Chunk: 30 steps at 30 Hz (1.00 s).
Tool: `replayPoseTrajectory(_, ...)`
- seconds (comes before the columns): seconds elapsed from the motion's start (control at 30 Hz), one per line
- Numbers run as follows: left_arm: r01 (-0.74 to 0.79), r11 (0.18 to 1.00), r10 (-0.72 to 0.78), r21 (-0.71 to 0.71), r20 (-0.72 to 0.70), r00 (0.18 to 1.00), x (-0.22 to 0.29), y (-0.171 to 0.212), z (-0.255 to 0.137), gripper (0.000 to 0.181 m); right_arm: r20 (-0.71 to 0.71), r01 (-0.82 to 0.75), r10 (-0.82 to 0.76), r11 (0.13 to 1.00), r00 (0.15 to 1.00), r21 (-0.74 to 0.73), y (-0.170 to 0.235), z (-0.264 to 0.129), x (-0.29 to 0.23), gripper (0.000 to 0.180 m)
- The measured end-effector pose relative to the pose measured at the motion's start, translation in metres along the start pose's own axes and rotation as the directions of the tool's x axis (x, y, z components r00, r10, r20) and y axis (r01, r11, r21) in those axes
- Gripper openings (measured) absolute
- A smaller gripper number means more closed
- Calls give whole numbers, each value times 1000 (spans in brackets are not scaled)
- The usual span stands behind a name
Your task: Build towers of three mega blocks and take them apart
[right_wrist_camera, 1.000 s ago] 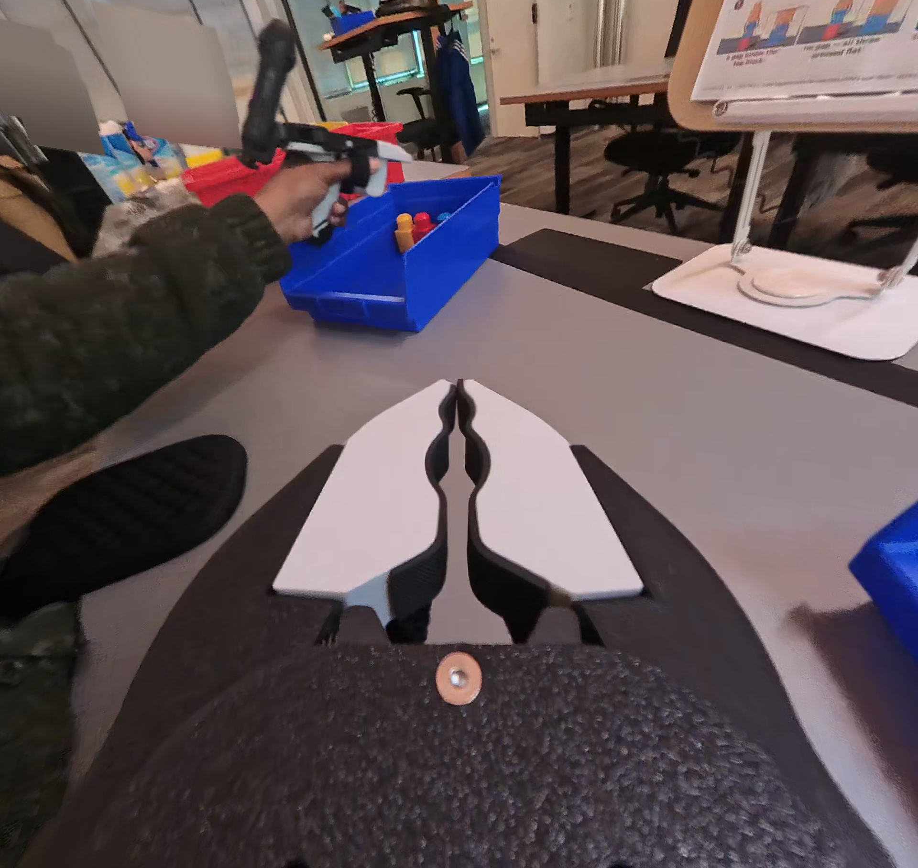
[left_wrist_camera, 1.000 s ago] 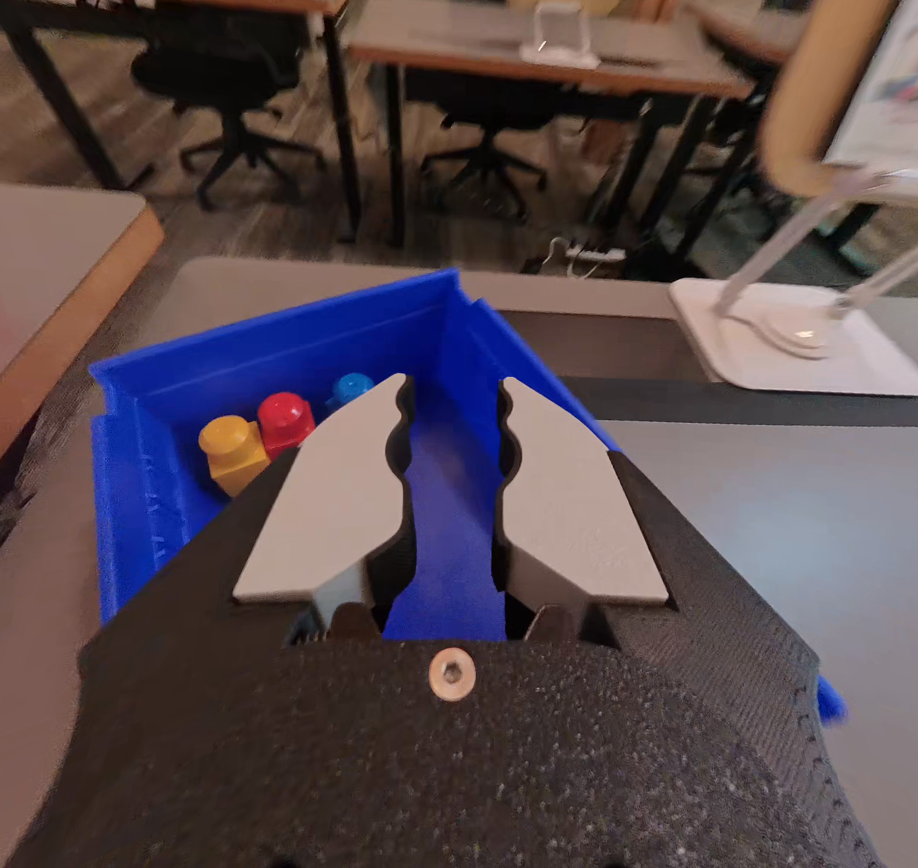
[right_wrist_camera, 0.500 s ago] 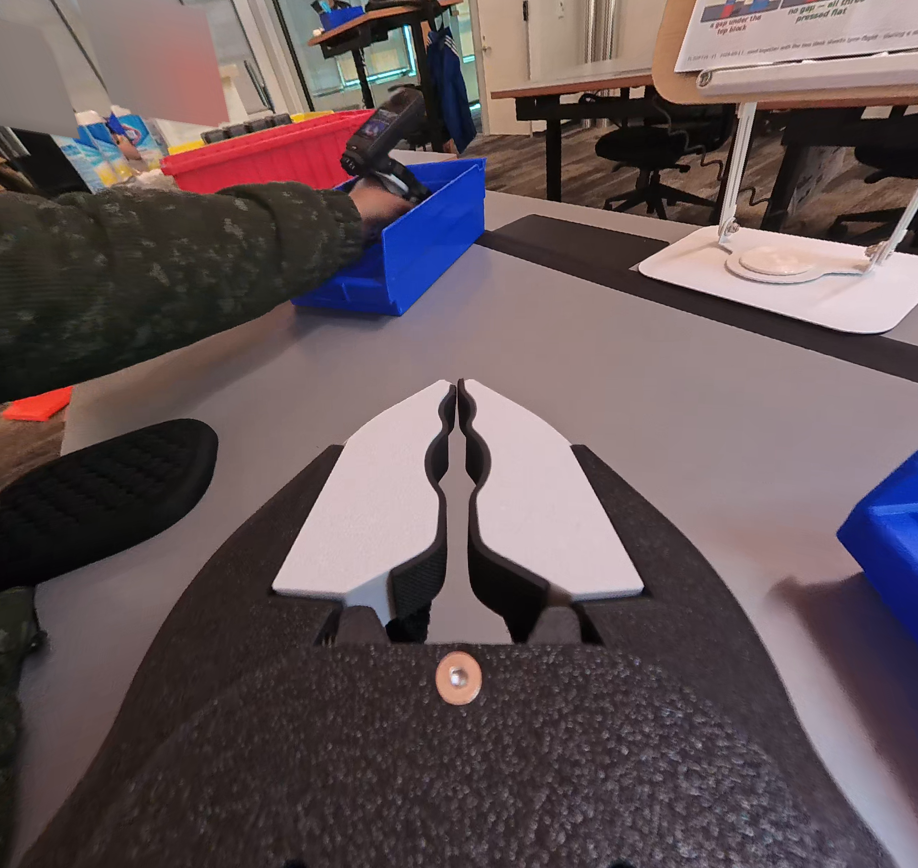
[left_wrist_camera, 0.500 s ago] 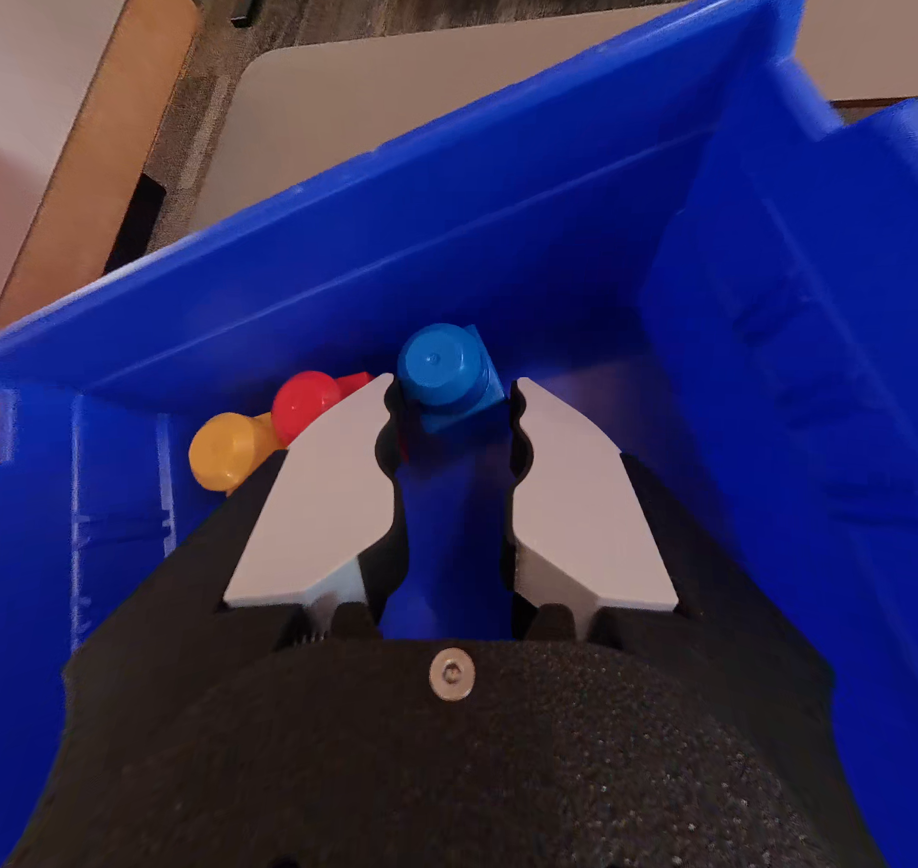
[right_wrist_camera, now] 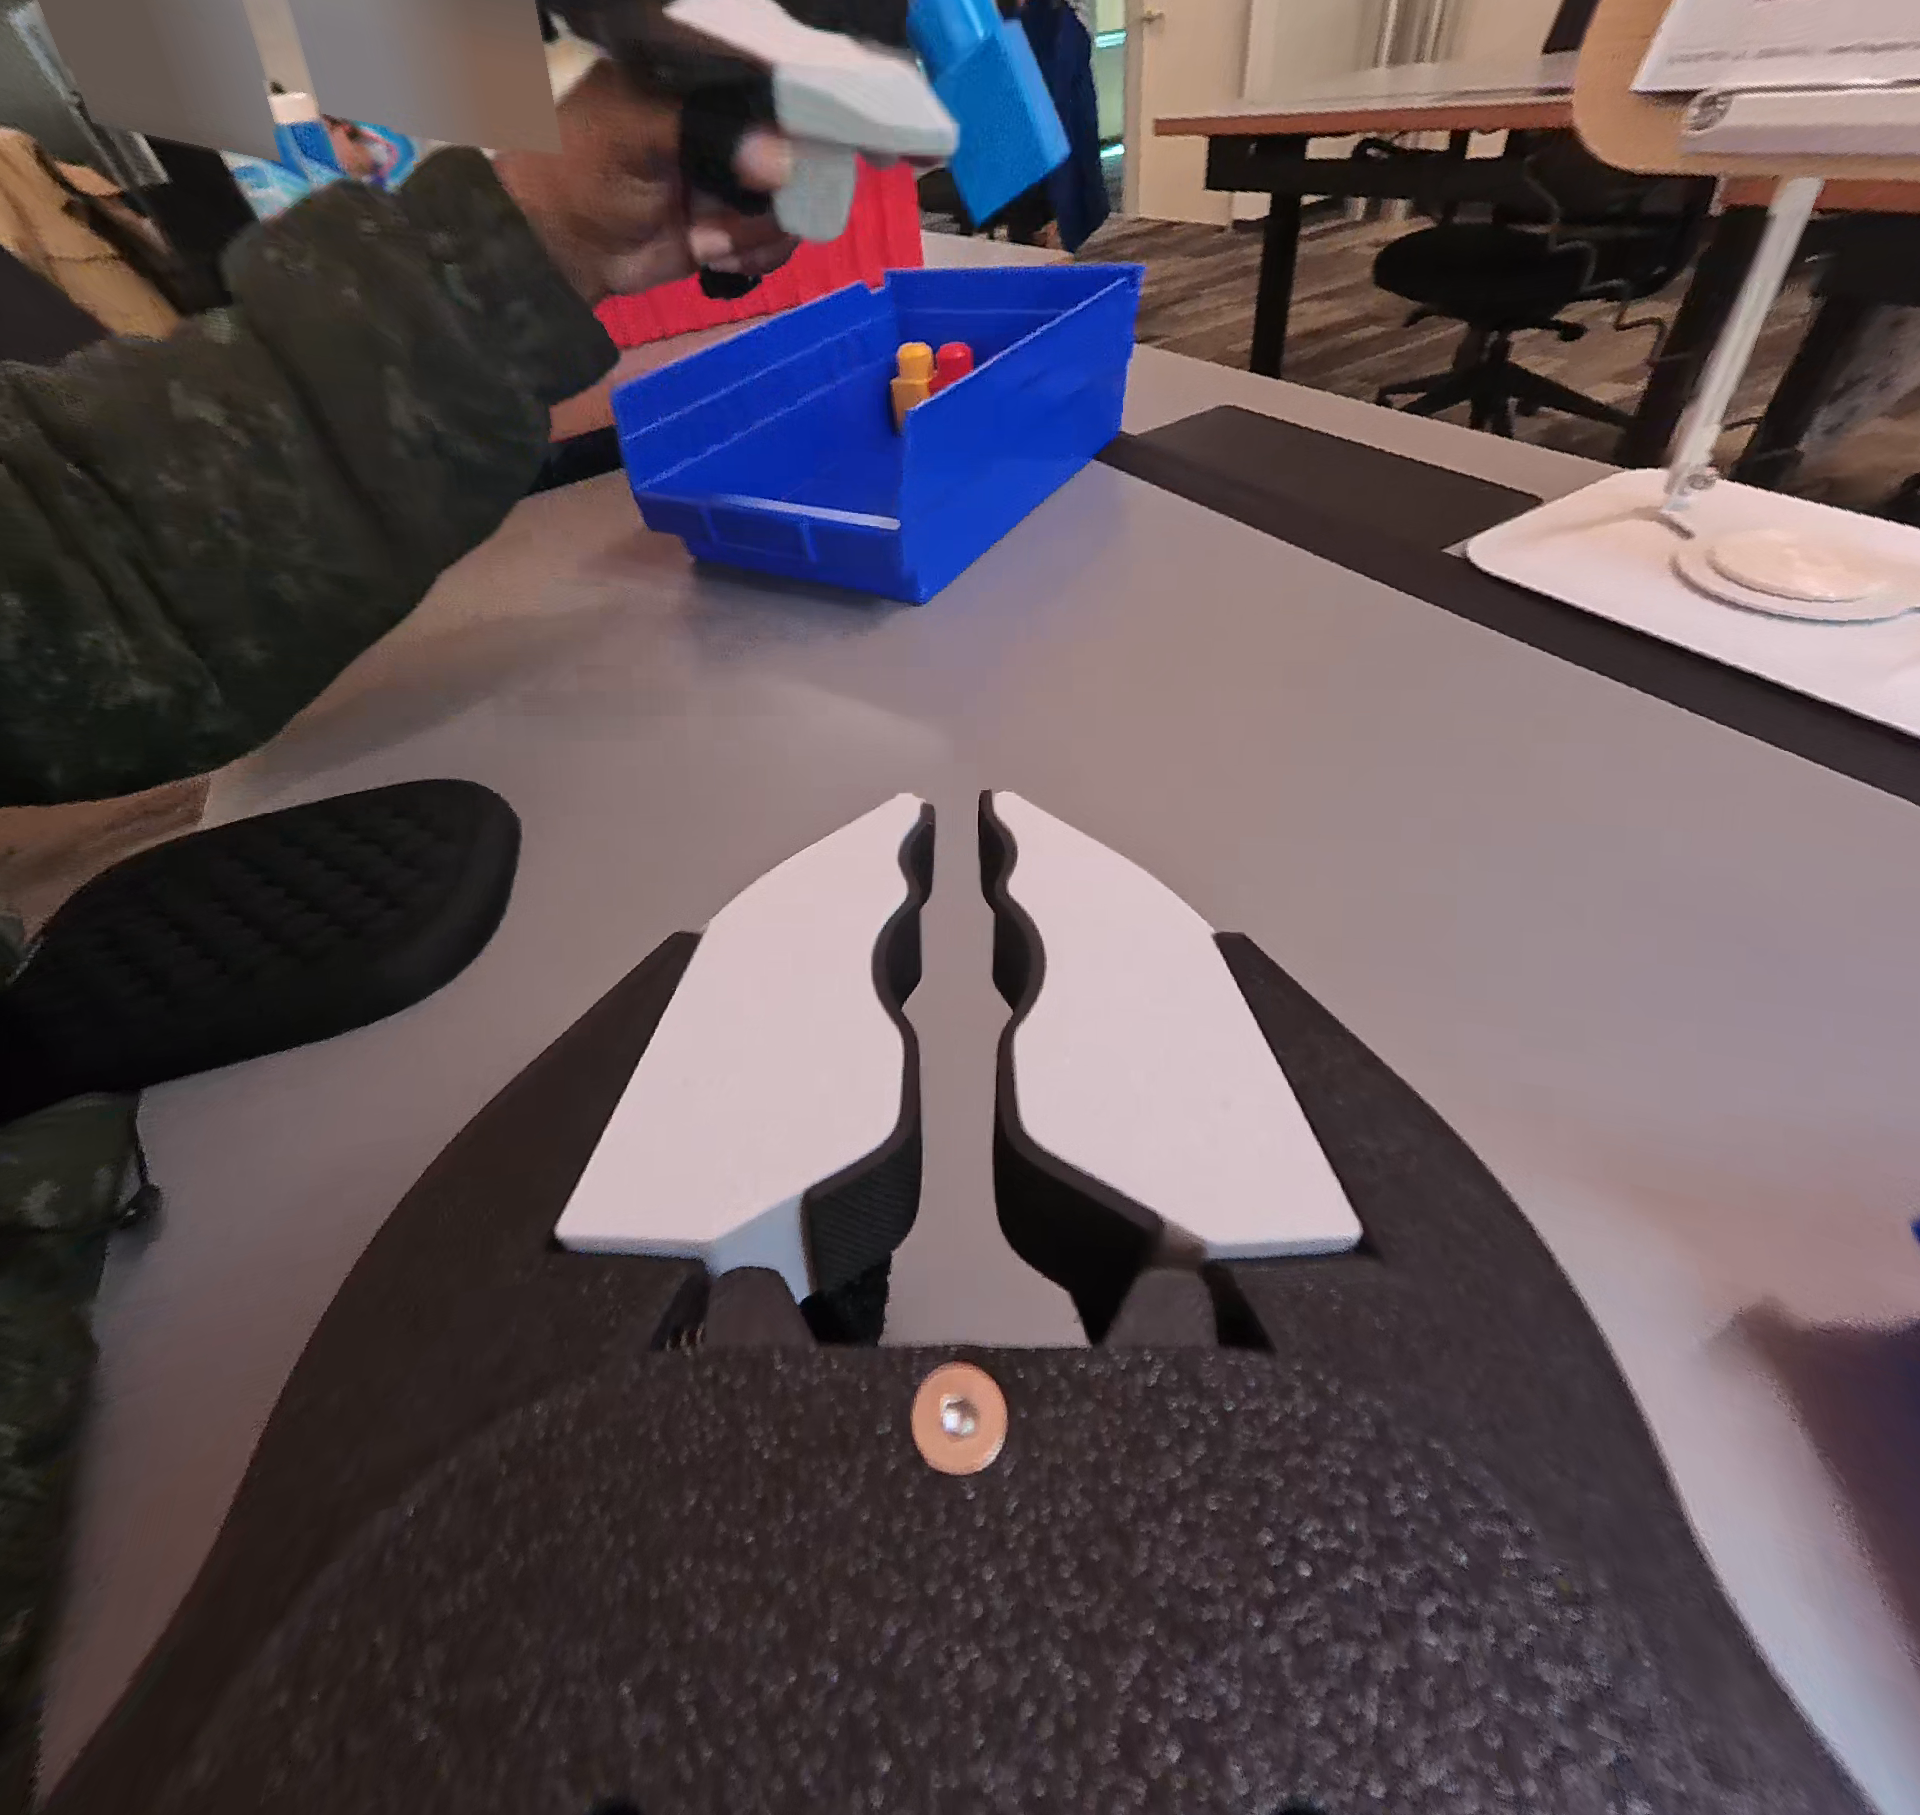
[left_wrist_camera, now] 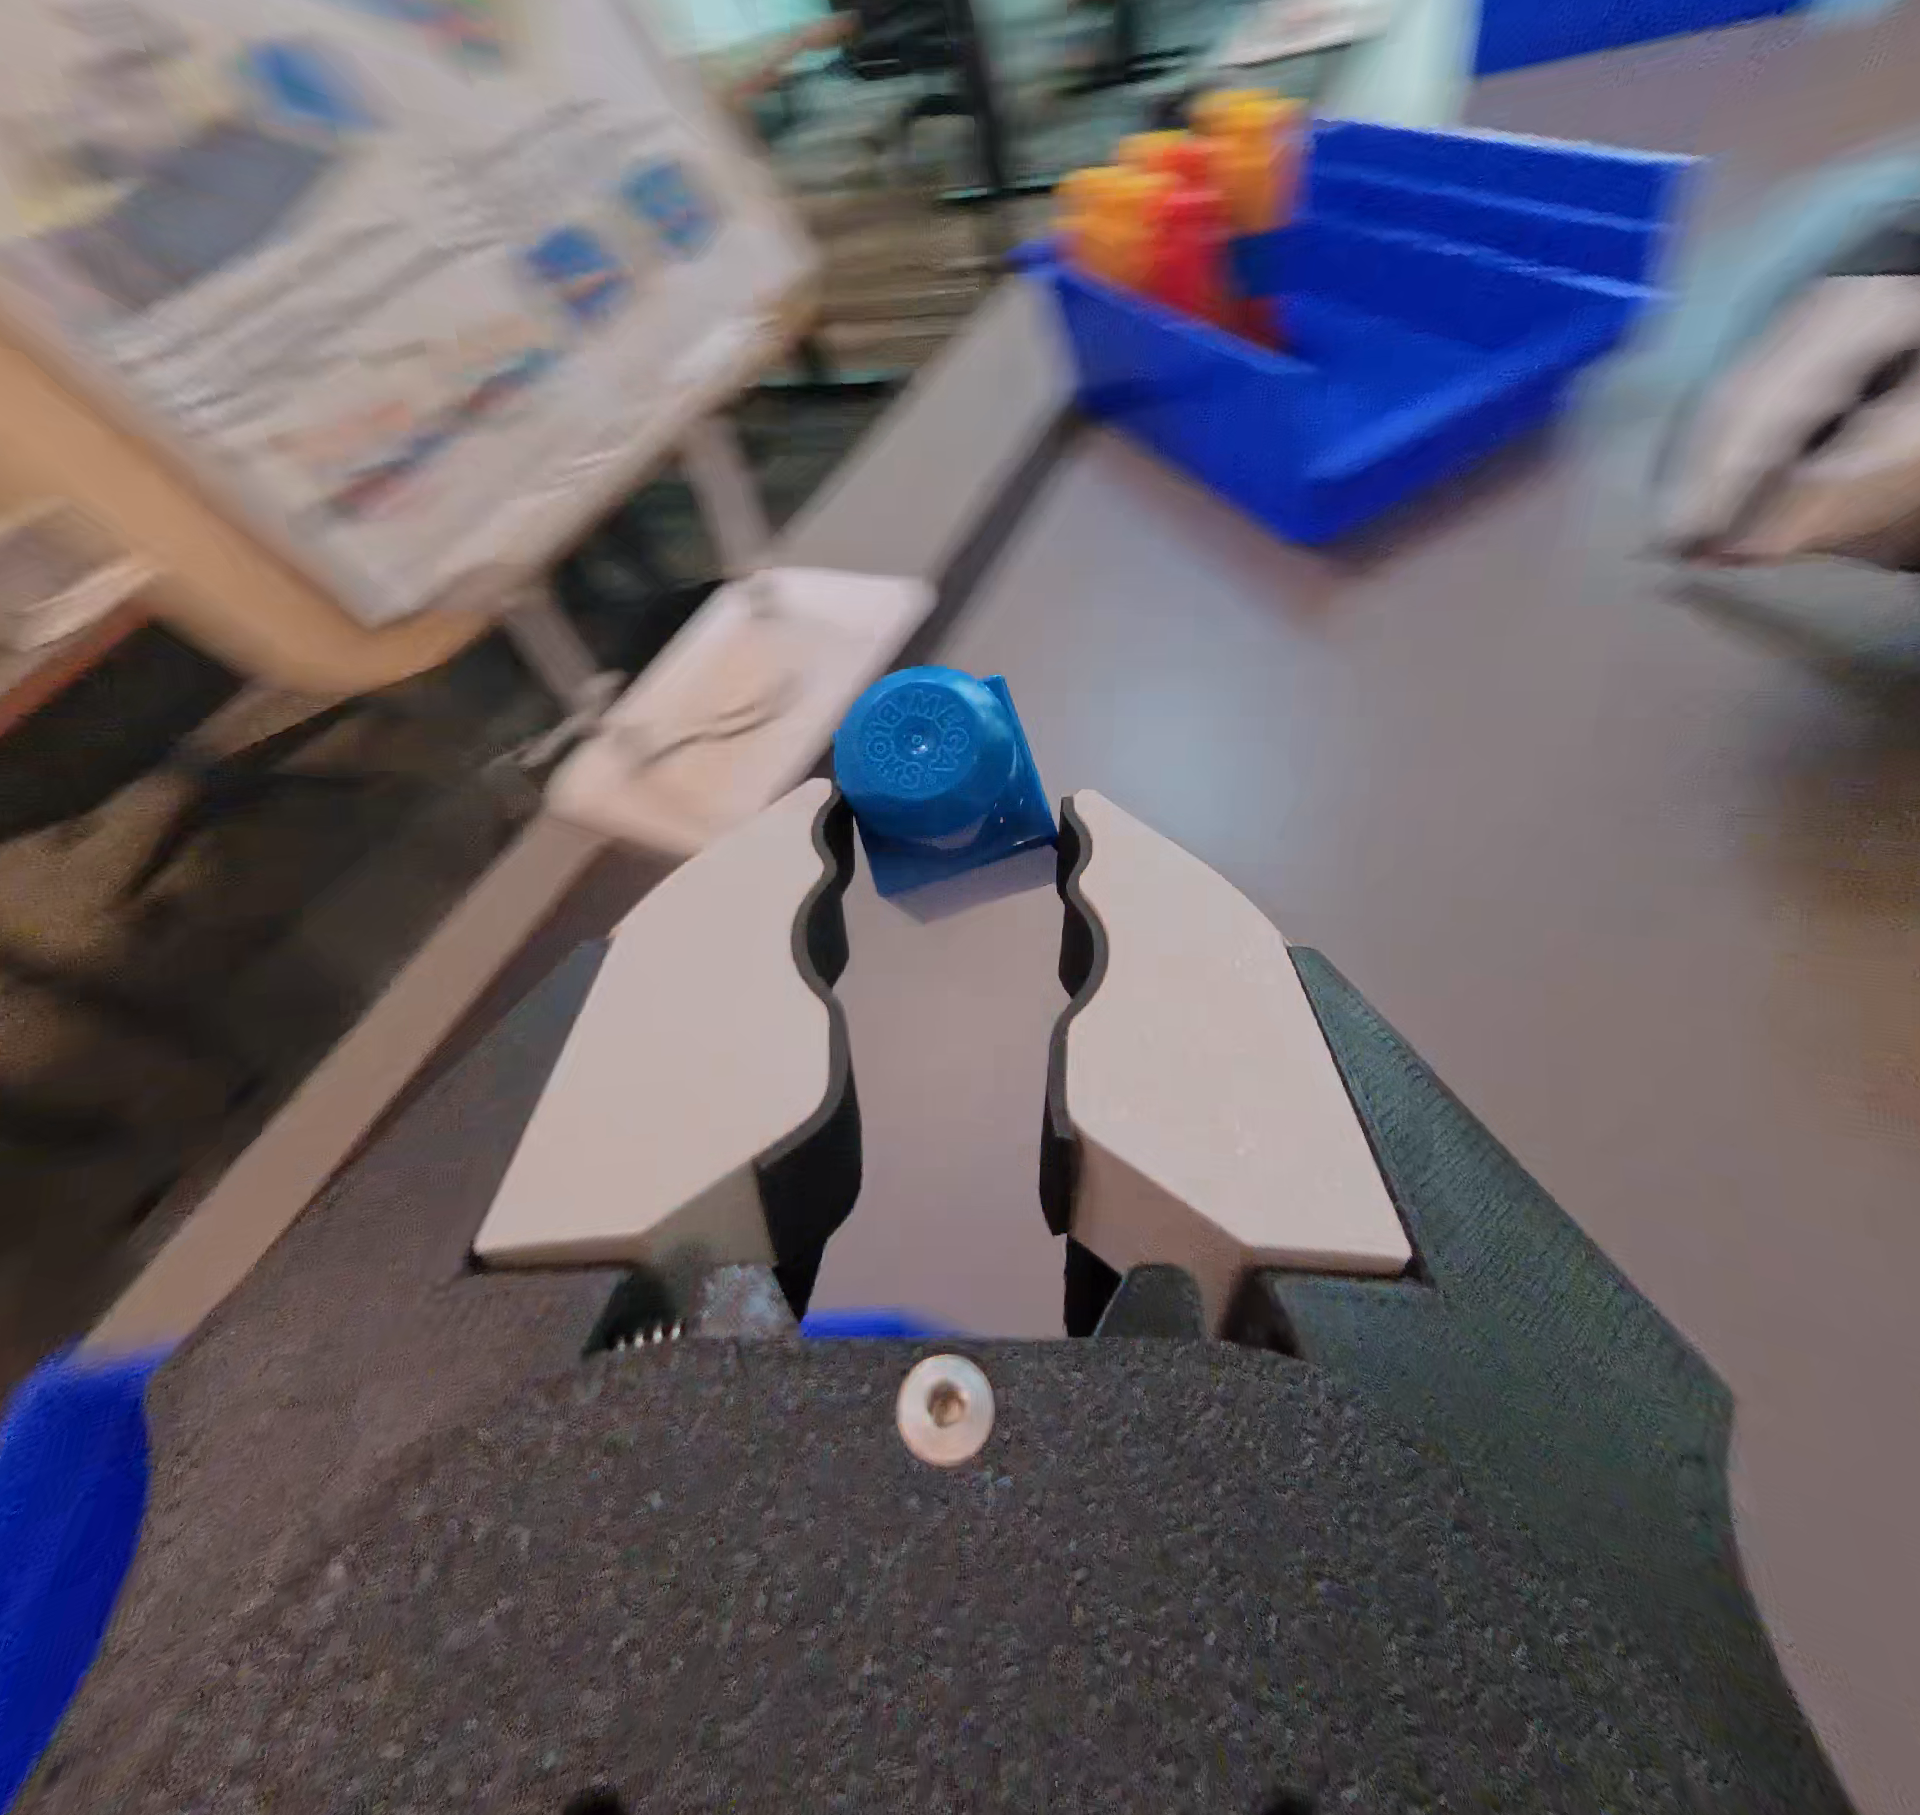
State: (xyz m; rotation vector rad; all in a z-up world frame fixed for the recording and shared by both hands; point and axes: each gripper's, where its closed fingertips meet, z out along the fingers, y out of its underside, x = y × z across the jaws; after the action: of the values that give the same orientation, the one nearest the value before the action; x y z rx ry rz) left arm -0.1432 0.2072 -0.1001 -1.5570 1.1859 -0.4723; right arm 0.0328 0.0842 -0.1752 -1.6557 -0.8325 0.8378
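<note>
Left gripper (left_wrist_camera: 943, 804) now pinches the blue block (left_wrist_camera: 935, 794) at its fingertips, stud end pointing away from the camera body. Half a second ago the same block sat on the floor of the blue bin (right_wrist_camera: 997, 435) with the fingers spread on either side; now it is lifted clear and carried in the air. Right wrist view confirms: block held high above the bin, well off the grey table (right_wrist_camera: 1351, 726), tilted. Left view is heavily motion-blurred, so the arm is mid-swing.

Bin contents after the pick: yellow block (right_wrist_camera: 912, 375) and red block (right_wrist_camera: 952, 363) standing together by the far wall. A second blue bin (left_wrist_camera: 1455, 415) on the far side of the table holds a cluster of orange and red blocks (left_wrist_camera: 1184, 196); blur hides their count.

Right gripper (right_wrist_camera: 956, 809) low over the table, empty. Fingers now stand slightly apart with a narrow gap at the tips, where a second ago the tips nearly met.

Judgement: first block of a tower is secured; none is placed yet, and no stack stands on the open table. Likely next step is setting this block down, stud up, in the clear middle area. Grip is at the extreme fingertips and the block sits skewed, so it may twist on contact.
</note>
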Motion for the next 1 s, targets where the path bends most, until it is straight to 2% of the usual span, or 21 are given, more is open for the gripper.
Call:
replayPoseTrajectory(0.07,-62,997,50,-35,-264,963,84,0,19,38,1,23,-23,1000,1000,-3,0,2,-4,9)
replayPoseTrajectory(0.1,-92,994,64,-61,-354,933,119,8,29,37,-5,34,-34,999,999,-4,0,3,-5,9)
replayPoseTrajectory(0.2,-161,980,77,-113,-535,841,199,42,59,38,-58,58,-59,998,997,-11,1,-1,2,9)
replayPoseTrajectory(0.33,-173,975,52,-142,-610,791,244,70,88,38,-148,69,-69,998,987,-5,0,-10,18,9)
replayPoseTrajectory(0.47,-162,977,52,-142,-576,816,236,64,92,54,-208,62,-53,997,977,35,-8,-19,31,9)
replayPoseTrajectory(0.57,-86,995,60,-47,-406,912,182,28,77,54,-262,66,-47,996,964,67,-13,-27,41,9)
replayPoseTrajectory(0.63,33,998,-22,61,-174,985,112,-2,56,47,-293,64,-35,994,956,91,-17,-32,46,9)
replayPoseTrajectory(0.7,143,973,-163,179,104,981,26,-15,22,47,-306,58,-20,992,952,114,-21,-35,49,10)
replayPoseTrajectory(0.77,205,944,-300,257,417,858,-67,4,-19,47,-295,50,-11,991,955,123,-22,-35,48,10)
replayPoseTrajectory(0.87,369,882,-459,295,716,526,-170,83,-77,53,-281,55,-20,991,959,118,-21,-33,44,11)
replayPoseTrajectory(0.93,460,853,-421,246,845,328,-208,144,-106,57,-282,68,-34,991,959,112,-20,-33,43,11)
replayPoseTrajectory(1.0,591,784,-388,190,893,229,-224,195,-117,60,-284,71,-38,992,958,108,-20,-33,43,11)
